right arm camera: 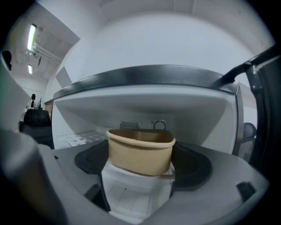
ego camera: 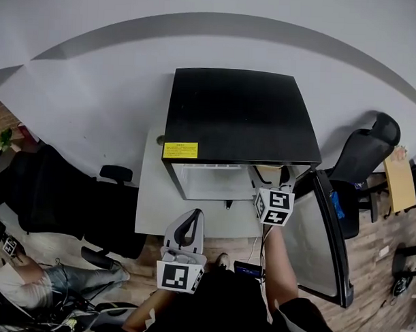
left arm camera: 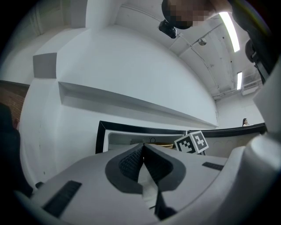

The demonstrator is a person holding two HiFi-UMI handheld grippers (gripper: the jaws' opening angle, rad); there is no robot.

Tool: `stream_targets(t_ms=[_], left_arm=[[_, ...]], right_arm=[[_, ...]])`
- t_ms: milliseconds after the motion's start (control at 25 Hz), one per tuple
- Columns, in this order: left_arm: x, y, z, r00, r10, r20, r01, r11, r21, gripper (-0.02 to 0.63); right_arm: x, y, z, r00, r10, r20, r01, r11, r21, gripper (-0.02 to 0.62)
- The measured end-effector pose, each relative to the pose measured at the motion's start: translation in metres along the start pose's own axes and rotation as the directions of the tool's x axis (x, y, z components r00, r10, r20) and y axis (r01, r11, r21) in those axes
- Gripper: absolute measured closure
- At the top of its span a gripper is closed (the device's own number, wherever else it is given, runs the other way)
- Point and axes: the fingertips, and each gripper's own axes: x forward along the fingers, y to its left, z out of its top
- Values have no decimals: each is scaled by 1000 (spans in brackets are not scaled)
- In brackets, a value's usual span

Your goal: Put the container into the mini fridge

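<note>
A black mini fridge point(ego camera: 237, 115) stands on a white table point(ego camera: 151, 207), its door point(ego camera: 321, 230) swung open to the right. My right gripper point(ego camera: 269, 179) is shut on a tan paper container point(ego camera: 268, 172) and holds it at the right side of the fridge opening. In the right gripper view the container point(right arm camera: 140, 151) sits upright between the black pads point(right arm camera: 193, 165), with the white fridge interior point(right arm camera: 131, 112) just behind. My left gripper point(ego camera: 194, 217) hangs back near the table's front edge. It is shut and empty, its pads point(left arm camera: 129, 162) pressed together, and it points at the fridge point(left arm camera: 125, 136).
A black office chair point(ego camera: 50, 190) stands left of the table and another point(ego camera: 368, 150) behind the open door. A person point(ego camera: 27, 281) sits low at the left. A cardboard box point(ego camera: 399, 182) lies at the far right. The white wall runs behind the fridge.
</note>
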Motion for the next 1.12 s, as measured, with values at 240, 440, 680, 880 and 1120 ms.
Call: stream_targets(t_ms=[240, 440, 680, 880, 1120], left_arm=[[6, 6, 0, 1000, 1, -5, -1, 1000, -10, 597], [10, 11, 1, 1000, -2, -8, 2, 1000, -7, 597], [9, 11, 1, 1000, -12, -1, 12, 1000, -10, 597], [6, 9, 0, 1000, -26, -3, 26, 1000, -8, 597], [1, 11, 0, 1000, -30, -6, 30, 999, -14, 597]], right_arm=[[16, 0, -10, 998, 3, -58, -4, 1000, -21, 135], [21, 2, -15, 996, 17, -90, -21, 999, -39, 135], [16, -2, -15, 997, -7, -76, 5, 1000, -24, 133], [14, -3, -18, 996, -12, -90, 11, 1000, -13, 132], [7, -2, -21, 995, -17, -98, 18, 1000, 9, 132]])
